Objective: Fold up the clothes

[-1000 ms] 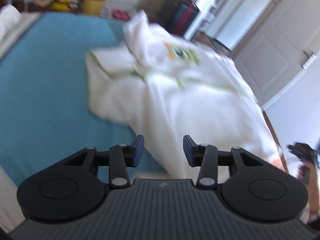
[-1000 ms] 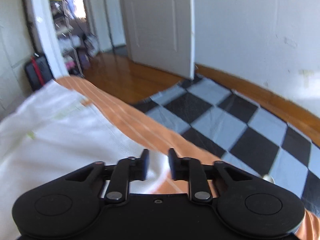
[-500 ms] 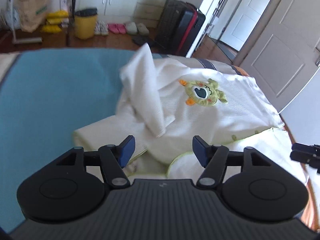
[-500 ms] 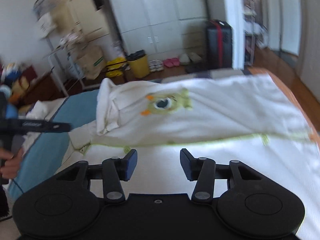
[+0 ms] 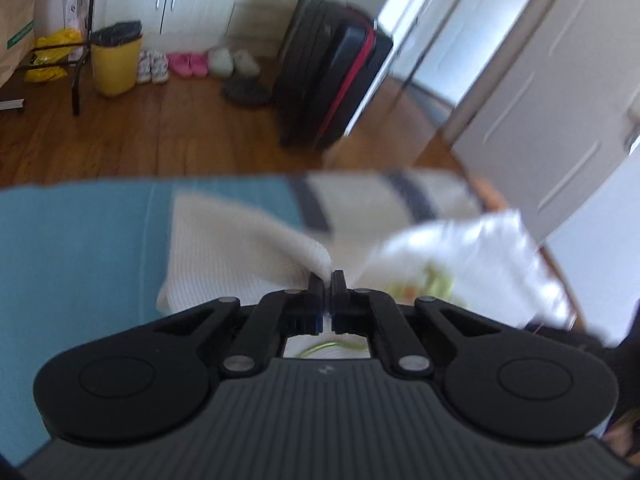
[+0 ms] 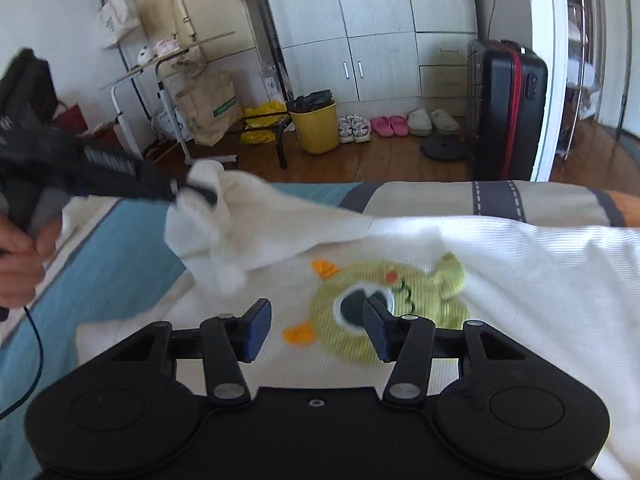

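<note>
A white garment (image 6: 500, 264) with a green monster patch (image 6: 384, 296) lies on the bed. My left gripper (image 5: 328, 280) is shut on the garment's sleeve (image 5: 248, 248); in the right wrist view that gripper (image 6: 188, 192) holds the sleeve (image 6: 248, 216) lifted at the left. My right gripper (image 6: 316, 324) is open and empty, just above the garment at the patch.
The bed has a blue cover (image 6: 100, 256) at the left and a striped end (image 6: 500, 200). Beyond it are a wooden floor (image 6: 380, 160), a black suitcase (image 6: 508, 108), a yellow bin (image 6: 316, 128), several shoes (image 6: 396, 124) and white cupboards (image 6: 380, 32).
My left gripper has closed on the sleeve and lifted it. My right gripper has come lower and closer over the patch and stays open.
</note>
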`<state>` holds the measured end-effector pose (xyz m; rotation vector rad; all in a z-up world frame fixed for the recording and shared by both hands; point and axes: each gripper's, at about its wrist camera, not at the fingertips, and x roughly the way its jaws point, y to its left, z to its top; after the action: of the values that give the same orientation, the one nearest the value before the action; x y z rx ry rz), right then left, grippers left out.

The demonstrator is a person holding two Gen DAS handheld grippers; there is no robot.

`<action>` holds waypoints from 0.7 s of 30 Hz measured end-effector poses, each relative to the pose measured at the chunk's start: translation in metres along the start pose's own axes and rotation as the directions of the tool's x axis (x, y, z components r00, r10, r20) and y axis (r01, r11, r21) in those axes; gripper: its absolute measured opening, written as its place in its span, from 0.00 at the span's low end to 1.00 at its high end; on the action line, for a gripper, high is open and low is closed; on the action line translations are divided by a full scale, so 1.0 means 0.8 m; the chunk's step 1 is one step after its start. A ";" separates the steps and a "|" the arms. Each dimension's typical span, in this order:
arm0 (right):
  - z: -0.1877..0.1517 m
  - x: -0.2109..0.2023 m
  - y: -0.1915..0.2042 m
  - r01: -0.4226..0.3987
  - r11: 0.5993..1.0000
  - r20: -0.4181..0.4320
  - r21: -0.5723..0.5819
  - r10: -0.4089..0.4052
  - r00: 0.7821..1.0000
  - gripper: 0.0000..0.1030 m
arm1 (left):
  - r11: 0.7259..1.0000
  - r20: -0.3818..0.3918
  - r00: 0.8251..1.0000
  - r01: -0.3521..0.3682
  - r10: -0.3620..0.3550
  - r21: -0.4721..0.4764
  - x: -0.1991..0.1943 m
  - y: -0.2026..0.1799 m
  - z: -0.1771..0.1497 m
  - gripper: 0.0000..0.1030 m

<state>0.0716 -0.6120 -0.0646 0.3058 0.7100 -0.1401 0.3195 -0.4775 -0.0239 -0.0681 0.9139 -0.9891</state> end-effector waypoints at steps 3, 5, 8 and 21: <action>0.015 0.033 -0.014 0.004 1.000 -0.019 0.009 -0.004 1.000 0.55 | 0.997 0.132 0.990 0.056 -0.048 -0.059 -0.001 0.002 0.041 0.02; 0.022 0.054 -0.017 0.016 1.000 -0.041 -0.001 -0.016 0.999 0.55 | 0.997 0.221 0.974 0.055 -0.043 -0.048 -0.002 0.005 0.058 0.02; 0.033 0.080 -0.023 -0.056 0.997 -0.073 0.048 0.059 0.996 0.57 | 0.999 0.309 0.951 0.029 -0.019 -0.028 -0.003 0.008 0.080 0.02; 0.076 0.184 0.030 -0.212 0.929 -0.024 0.303 0.230 0.973 0.12 | 0.950 0.340 0.908 0.152 -0.244 0.274 -0.091 0.025 0.007 0.04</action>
<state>0.2257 -0.6123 -0.1128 0.6804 0.7078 -0.0221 0.3209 -0.4138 0.0171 -0.1401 0.4390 -1.2233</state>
